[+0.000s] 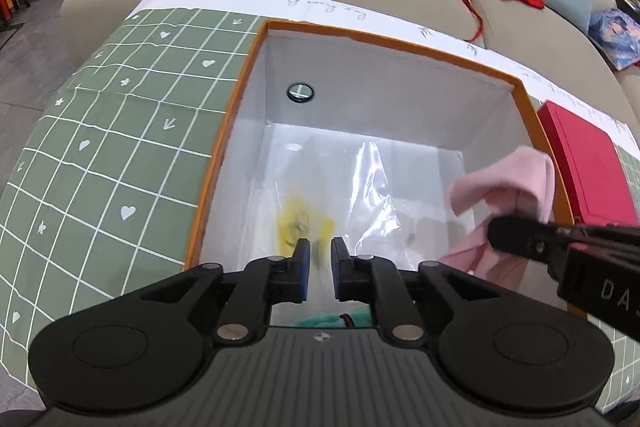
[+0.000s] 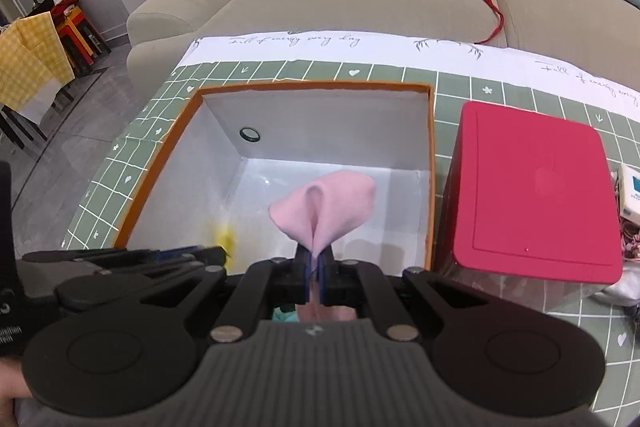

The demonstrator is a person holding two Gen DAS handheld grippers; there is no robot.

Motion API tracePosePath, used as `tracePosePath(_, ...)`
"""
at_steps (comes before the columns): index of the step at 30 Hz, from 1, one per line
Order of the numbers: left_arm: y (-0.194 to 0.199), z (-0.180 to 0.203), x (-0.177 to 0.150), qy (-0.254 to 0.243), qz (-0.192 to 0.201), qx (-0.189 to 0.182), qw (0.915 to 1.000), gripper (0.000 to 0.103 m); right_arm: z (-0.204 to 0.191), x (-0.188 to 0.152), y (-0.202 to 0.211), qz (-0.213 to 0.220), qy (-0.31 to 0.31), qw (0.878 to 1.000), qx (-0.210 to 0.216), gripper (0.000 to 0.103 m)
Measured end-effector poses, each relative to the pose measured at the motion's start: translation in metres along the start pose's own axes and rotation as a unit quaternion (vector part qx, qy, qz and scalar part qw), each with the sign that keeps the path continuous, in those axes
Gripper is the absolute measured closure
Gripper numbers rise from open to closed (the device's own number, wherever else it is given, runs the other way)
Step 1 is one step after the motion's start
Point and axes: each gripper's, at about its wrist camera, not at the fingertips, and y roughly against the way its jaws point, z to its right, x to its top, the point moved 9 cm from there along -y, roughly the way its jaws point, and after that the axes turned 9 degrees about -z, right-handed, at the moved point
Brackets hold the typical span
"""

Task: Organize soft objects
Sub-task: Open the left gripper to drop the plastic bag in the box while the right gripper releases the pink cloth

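Orange box (image 2: 431,163) interior: right tongs (image 2: 316,265) clamp pink cloth (image 2: 324,205); left tongs (image 1: 320,247) slightly apart, empty.

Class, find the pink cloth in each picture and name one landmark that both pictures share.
Left wrist view: pink cloth at the right edge, over the box's right wall.
Right wrist view: pink cloth at the centre, over the box.
Shared landmark: the round hole in the box's wall.
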Motion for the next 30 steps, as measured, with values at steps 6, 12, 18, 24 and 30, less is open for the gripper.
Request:
tracePosePath(6,0.004,0.006,0.000,-0.006,-0.004,-0.008,0.9999,0.058,0.005,0.000,0.002,0.003,-0.004,1.000,-0.004,0.103)
tracePosePath(12,0.042,0.010,0.009,-0.004,0.047,-0.028,0.9985,0.018,0.006,0.002,0.006,0.011,-0.006,1.000,-0.002,0.102)
tracePosePath(18,0.088,0.003,0.021,-0.003,0.121,-0.006,0.9927,0.015,0.001,-0.001,0.001,0.009,-0.005,1.000,0.010,0.096)
tracePosePath(24,0.086,-0.005,0.024,0.011,0.117,-0.001,0.9930,0.015,-0.002,0.002,0.003,0.021,0.009,1.000,-0.010,0.048)
tracePosePath(30,0.090,-0.014,0.024,0.024,0.118,-0.010,0.9926,0.015,-0.010,0.003,0.009,0.025,0.016,1.000,0.008,0.021)
